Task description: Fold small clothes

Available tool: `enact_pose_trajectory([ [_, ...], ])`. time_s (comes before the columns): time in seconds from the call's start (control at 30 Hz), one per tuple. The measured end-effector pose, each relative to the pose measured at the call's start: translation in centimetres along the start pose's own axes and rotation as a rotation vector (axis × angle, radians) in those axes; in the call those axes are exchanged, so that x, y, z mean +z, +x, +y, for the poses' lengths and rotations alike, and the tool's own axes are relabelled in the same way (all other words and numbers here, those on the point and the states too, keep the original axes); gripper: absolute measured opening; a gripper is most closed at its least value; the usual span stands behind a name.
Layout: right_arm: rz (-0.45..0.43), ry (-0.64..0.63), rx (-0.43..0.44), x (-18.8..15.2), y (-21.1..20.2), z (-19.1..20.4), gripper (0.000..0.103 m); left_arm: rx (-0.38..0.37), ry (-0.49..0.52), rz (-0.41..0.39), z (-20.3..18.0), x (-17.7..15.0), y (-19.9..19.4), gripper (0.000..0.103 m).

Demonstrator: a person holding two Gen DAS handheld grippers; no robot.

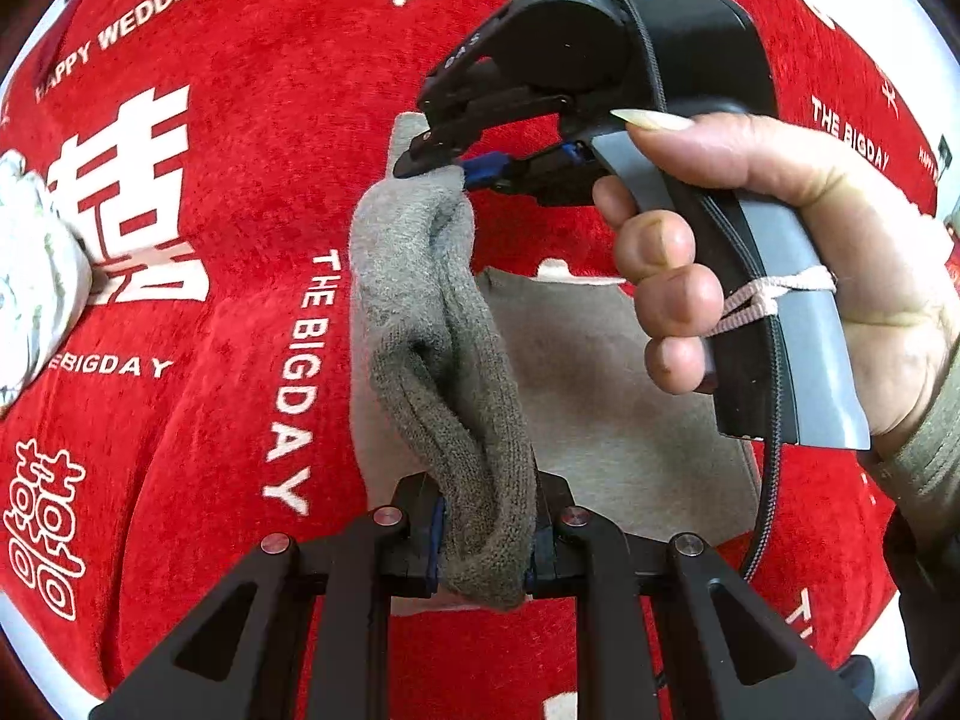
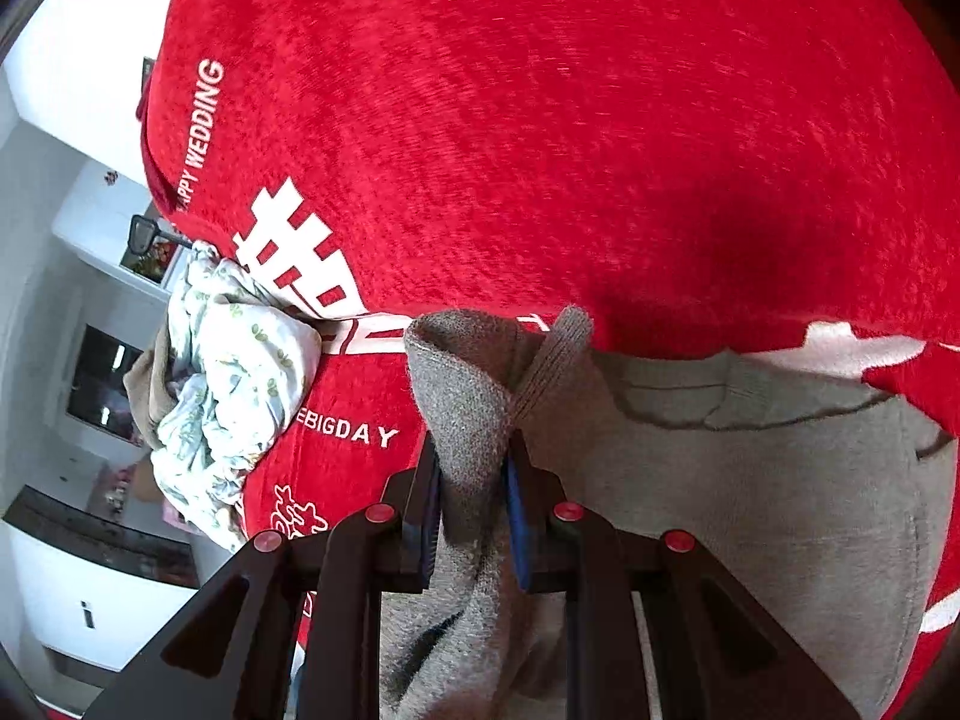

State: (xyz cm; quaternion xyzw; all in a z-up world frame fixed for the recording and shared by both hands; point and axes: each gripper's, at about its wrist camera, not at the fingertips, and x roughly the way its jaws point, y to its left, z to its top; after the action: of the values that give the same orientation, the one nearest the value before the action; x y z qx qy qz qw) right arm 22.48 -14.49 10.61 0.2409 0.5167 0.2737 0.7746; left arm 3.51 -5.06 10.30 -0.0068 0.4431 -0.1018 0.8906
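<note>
A small grey knitted garment [image 1: 600, 408] lies on a red cloth [image 1: 228, 228], with one edge lifted into a bunched ridge [image 1: 432, 330]. My left gripper [image 1: 486, 540] is shut on the near end of that ridge. My right gripper [image 1: 435, 165], held by a person's hand [image 1: 780, 228], is shut on the far end. In the right wrist view the right gripper [image 2: 474, 516] pinches a raised grey fold, and the rest of the garment [image 2: 750, 480] spreads flat to the right.
A crumpled white floral cloth [image 1: 30, 276] [image 2: 234, 372] sits at the red cloth's [image 2: 540, 120] left edge. The red cloth carries white lettering. White cabinets [image 2: 72, 570] stand beyond that edge.
</note>
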Motion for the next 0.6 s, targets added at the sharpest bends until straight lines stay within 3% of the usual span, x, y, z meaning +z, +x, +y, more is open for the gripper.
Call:
enact_pose_trajectory([
  [0.27, -0.014, 0.048, 0.046, -0.2, -1.5, -4.7, 0.021, 0.099, 0.073, 0.027, -4.9, 0.0, 2.4, 0.019],
  [0.6, -0.053, 0.02, 0.106, -0.8, -3.6, -7.7, 0.021, 0.123, 0.145, 0.039, -8.7, -0.3, 4.1, 0.019],
])
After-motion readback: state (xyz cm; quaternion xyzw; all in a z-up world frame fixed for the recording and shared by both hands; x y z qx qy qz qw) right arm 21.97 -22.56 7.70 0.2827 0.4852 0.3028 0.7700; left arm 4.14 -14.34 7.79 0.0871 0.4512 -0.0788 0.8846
